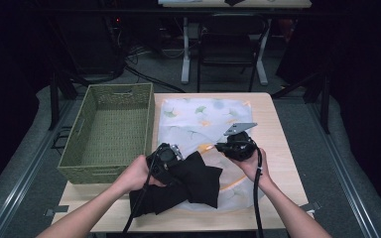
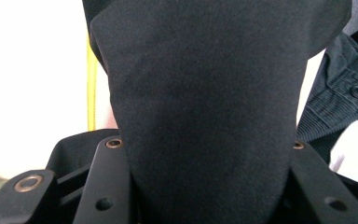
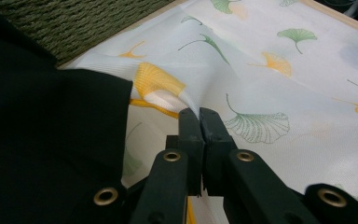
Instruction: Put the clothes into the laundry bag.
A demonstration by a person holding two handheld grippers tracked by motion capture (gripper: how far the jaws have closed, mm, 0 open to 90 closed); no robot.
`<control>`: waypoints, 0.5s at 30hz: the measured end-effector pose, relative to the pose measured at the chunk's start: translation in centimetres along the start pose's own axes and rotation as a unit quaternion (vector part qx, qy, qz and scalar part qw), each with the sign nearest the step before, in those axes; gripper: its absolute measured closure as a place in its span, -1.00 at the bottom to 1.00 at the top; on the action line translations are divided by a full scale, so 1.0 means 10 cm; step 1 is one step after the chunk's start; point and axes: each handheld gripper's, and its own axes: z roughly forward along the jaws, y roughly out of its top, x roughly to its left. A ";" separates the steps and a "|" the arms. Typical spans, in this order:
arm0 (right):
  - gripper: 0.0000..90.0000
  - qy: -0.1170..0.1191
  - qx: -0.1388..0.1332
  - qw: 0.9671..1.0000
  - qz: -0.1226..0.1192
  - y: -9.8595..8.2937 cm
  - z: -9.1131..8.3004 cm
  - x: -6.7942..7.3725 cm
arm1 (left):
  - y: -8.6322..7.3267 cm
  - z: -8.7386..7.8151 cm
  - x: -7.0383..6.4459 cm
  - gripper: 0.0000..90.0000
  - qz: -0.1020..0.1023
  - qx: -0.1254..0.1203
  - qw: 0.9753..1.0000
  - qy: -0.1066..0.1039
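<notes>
Status: my left gripper [image 1: 164,159] is clamped on the black garment [image 1: 188,186], thick fold of it between the jaws in the left gripper view. Garment sits bunched on the near part of the ginkgo-print cloth [image 1: 198,119], w/ its near-left end hanging over onto the table [image 1: 278,148]. My right gripper [image 3: 199,113] has jaws pinched together on a raised ridge of that cloth, just beside the garment edge. Green woven basket [image 1: 110,130] at table's left has nothing in it. Judgement: early stage, both grips made, garment not folded or binned yet; lift/sort work all remains.
</notes>
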 end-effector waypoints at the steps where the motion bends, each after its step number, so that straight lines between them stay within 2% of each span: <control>1: 0.97 0.001 0.001 1.000 -0.001 0.00 0.00 0.00 | -0.02 0.06 0.02 0.29 -0.009 -0.005 1.000 -0.003; 9: 0.97 0.008 0.004 1.000 -0.006 0.01 0.01 0.03 | -0.09 0.25 0.05 0.28 -0.028 -0.019 0.999 -0.001; 12: 0.97 0.009 0.008 1.000 -0.007 0.01 0.02 0.05 | -0.11 0.30 0.04 0.27 -0.029 -0.024 0.999 0.007; 15: 0.97 0.011 0.010 1.000 -0.008 0.01 0.02 0.05 | -0.13 0.34 0.01 0.16 -0.027 -0.031 0.999 0.020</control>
